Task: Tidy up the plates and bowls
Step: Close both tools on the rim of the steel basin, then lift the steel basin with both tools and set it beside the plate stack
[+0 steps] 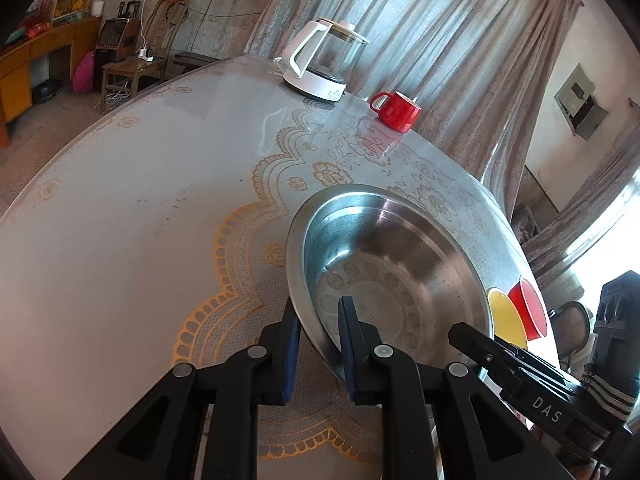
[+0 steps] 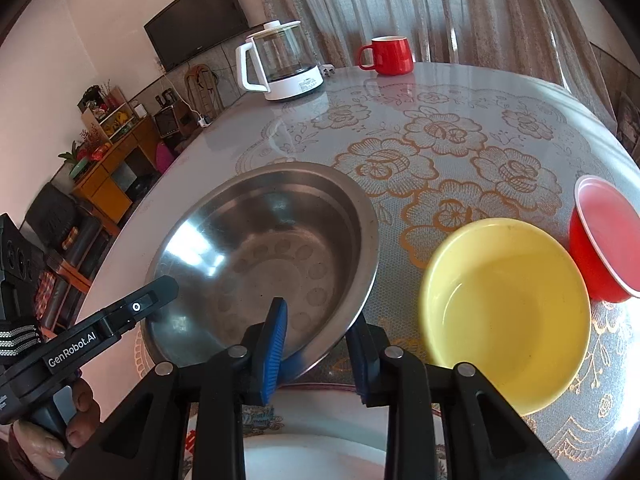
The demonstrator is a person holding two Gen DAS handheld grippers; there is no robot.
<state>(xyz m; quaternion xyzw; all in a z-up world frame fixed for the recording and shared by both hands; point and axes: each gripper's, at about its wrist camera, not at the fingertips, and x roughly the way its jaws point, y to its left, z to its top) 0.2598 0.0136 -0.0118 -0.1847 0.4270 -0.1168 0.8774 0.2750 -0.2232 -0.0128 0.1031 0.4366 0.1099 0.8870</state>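
Two grippers are working one item: I am clamping the left gripper point(image 1: 318, 312) on the near-left rim of the wide stainless-steel basin with the dimpled bottom point(image 1: 384, 264), one finger inside the wall and one outside. I am closing the right gripper point(image 2: 320, 328) on the near-right rim of the steel basin point(image 2: 272, 248), blue pad inside, other finger under the flange; pads look to be pressing on the rim.

To do this step well, I judge I am needing to lift both sides evenly, keeping the basin level so the thin rim is not slipping out of either grip, and steering clear of the round yellow plastic bowl point(image 2: 508, 300) just right of it.

Basin is sitting tilted on the floral-lace-covered round table point(image 2: 460, 140), its near edge seemingly resting over a white patterned plate point(image 2: 312, 440). It is shiny, empty, shallow, with a flat flange. Small red plastic bowl point(image 2: 600, 248) is touching the yellow one's far-right side.
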